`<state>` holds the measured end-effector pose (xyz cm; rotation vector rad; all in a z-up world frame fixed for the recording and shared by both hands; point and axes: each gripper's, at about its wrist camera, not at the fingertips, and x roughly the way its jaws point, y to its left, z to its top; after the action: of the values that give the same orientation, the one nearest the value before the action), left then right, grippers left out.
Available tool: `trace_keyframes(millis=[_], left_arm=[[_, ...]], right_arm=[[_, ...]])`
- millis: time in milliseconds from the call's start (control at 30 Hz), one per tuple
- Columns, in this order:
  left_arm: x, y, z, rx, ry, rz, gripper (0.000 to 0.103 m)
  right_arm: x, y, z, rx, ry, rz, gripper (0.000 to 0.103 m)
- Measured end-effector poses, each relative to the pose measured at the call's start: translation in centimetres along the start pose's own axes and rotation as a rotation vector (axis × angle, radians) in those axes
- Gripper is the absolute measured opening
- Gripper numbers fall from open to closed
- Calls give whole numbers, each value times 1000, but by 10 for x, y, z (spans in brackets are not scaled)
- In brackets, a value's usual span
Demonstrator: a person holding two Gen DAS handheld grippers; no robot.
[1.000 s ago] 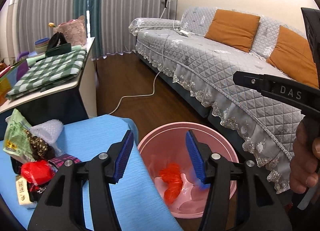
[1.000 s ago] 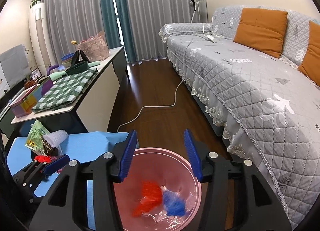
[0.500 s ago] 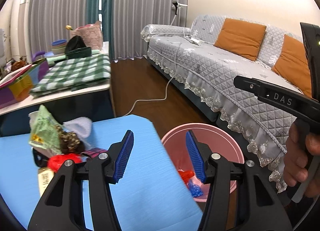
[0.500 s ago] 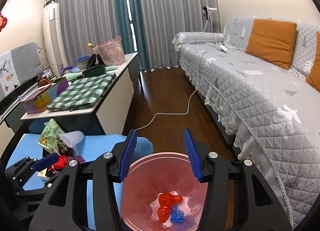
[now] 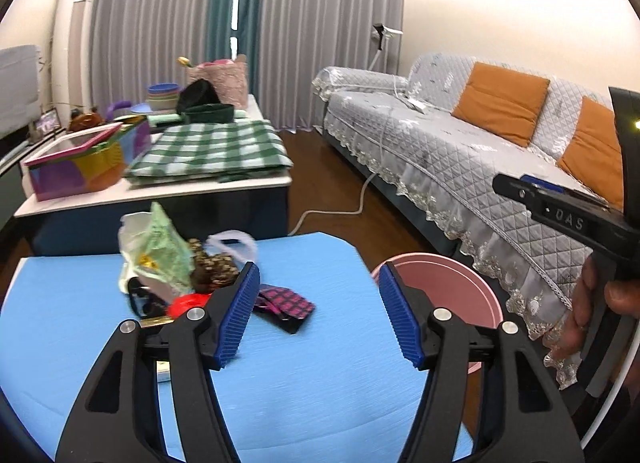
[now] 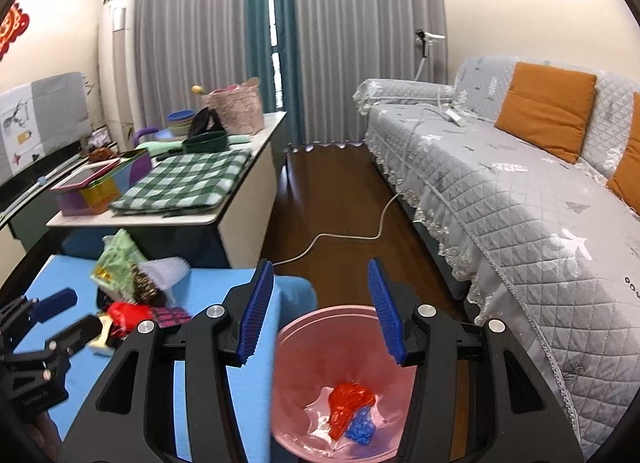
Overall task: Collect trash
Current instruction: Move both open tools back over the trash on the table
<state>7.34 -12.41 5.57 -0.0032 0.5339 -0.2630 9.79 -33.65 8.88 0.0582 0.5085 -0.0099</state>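
My left gripper [image 5: 318,303] hangs over the blue table [image 5: 320,383] with its jaws opening and nothing between them. Just beyond its left finger lies the trash pile: a green bag [image 5: 160,247], a brown wrapper [image 5: 212,267], a red wrapper [image 5: 186,305] and a pink checked packet [image 5: 286,301]. My right gripper [image 6: 320,303] is above the pink bin [image 6: 296,383], its jaws opening a little and empty. A red wrapper [image 6: 350,403] and a blue wrapper [image 6: 360,429] lie in the bin's bottom. The bin [image 5: 460,275] stands off the table's right edge.
A white-topped cabinet [image 5: 160,183] with a green checked cloth, a coloured box and a basket stands behind the table. A grey sofa [image 6: 520,203] with orange cushions runs along the right. A white cable [image 6: 340,237] crosses the wooden floor. A hand [image 5: 592,303] holds the right gripper [image 5: 520,185].
The left gripper swung left from over the bin to over the blue table, toward the trash pile, and its jaws widened. The right gripper rose slightly above the bin.
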Motion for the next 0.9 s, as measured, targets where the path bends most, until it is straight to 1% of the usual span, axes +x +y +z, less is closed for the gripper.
trace_keyframes(millis=[67, 233, 300, 433, 500, 567, 700, 800, 900], left_arm=[[-8, 8, -1, -4, -16, 7, 61], [-26, 27, 1, -27, -42, 31, 62], [-32, 34, 3, -34, -47, 29, 62], [-44, 48, 12, -26, -56, 24, 62], [-49, 53, 14, -19, -63, 28, 63], [-52, 57, 13, -24, -77, 38, 68], [-51, 63, 1, -30, -77, 41, 68], [-44, 72, -14, -53, -58, 44, 68], [-35, 83, -24, -92, -26, 63, 68]], right_arm=[[-5, 10, -1, -16, -7, 9, 55], [-14, 29, -3, -34, -14, 49, 56], [-14, 35, -4, -44, -10, 56, 56], [-16, 42, -3, -30, -7, 87, 61], [-16, 46, -4, -29, -10, 93, 61], [-16, 52, -4, -36, -17, 93, 63], [-11, 60, -6, -46, -11, 99, 64], [-6, 64, -10, -58, -5, 100, 64], [-1, 66, -13, -67, 6, 107, 64]])
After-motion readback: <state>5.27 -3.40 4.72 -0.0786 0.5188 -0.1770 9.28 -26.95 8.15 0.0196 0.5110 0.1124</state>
